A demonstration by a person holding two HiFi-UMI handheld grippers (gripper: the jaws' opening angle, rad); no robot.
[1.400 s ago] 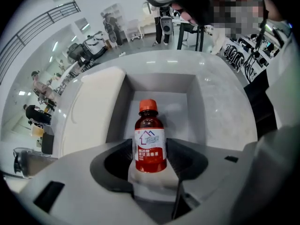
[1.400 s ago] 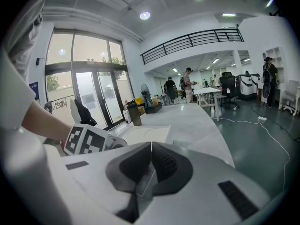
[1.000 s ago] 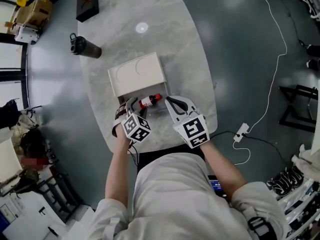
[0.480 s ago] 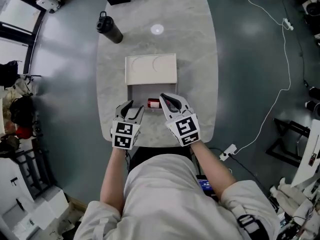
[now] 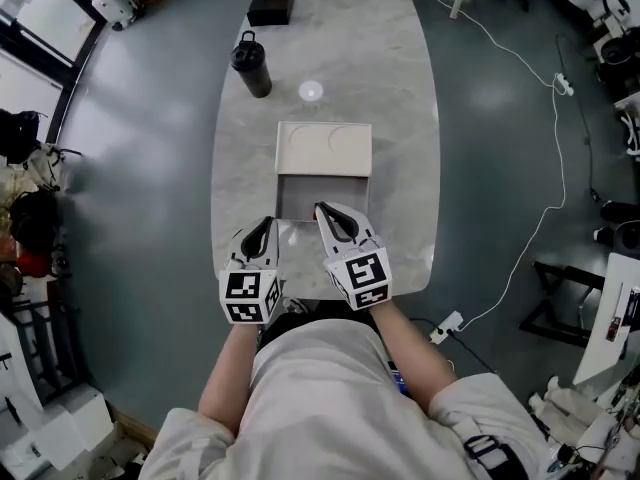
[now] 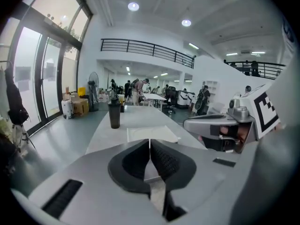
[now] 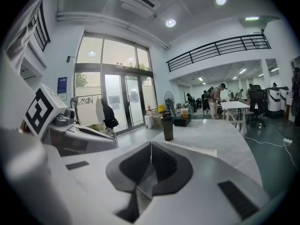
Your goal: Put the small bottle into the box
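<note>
The white box (image 5: pixel 293 194) stands open mid-table, its lid (image 5: pixel 323 149) lying flat behind it. The small bottle shows in no view; my right gripper (image 5: pixel 320 209) overlies the box's near right part. That gripper is shut, its tips touching with nothing between them (image 7: pixel 151 143). My left gripper (image 5: pixel 268 222) hovers at the box's near left corner. Its jaws have just been closing and now meet on nothing (image 6: pixel 149 139). The lid (image 6: pixel 152 133) lies ahead of it.
A dark flask (image 5: pixel 251 66) stands on the marble table (image 5: pixel 400 118) beyond the box, left of centre. A black case (image 5: pixel 272 0) with a cup sits at the far end. A white cable (image 5: pixel 545 208) trails on the floor to the right.
Both grippers have pulled back towards me and risen. The left gripper rolled and its jaws went from open to shut. The bottle, seen lying in the box earlier, is now hidden.
</note>
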